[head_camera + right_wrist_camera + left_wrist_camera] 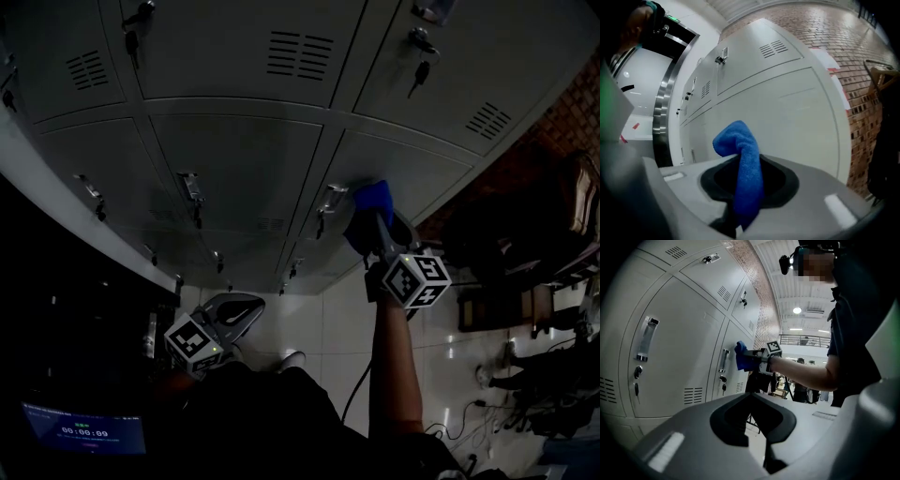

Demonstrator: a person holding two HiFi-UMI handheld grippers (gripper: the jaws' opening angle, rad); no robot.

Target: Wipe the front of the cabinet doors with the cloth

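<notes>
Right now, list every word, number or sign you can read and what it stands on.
"00:00:09": faint, on the dark screen at the lower left of the head view.
Too blurred to read: the green sign over the doorway.
No readable labels on the locker doors.

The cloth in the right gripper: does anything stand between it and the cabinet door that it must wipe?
Nothing visible does. The right gripper holds the blue cloth right at the door front, beside its handle.
</notes>
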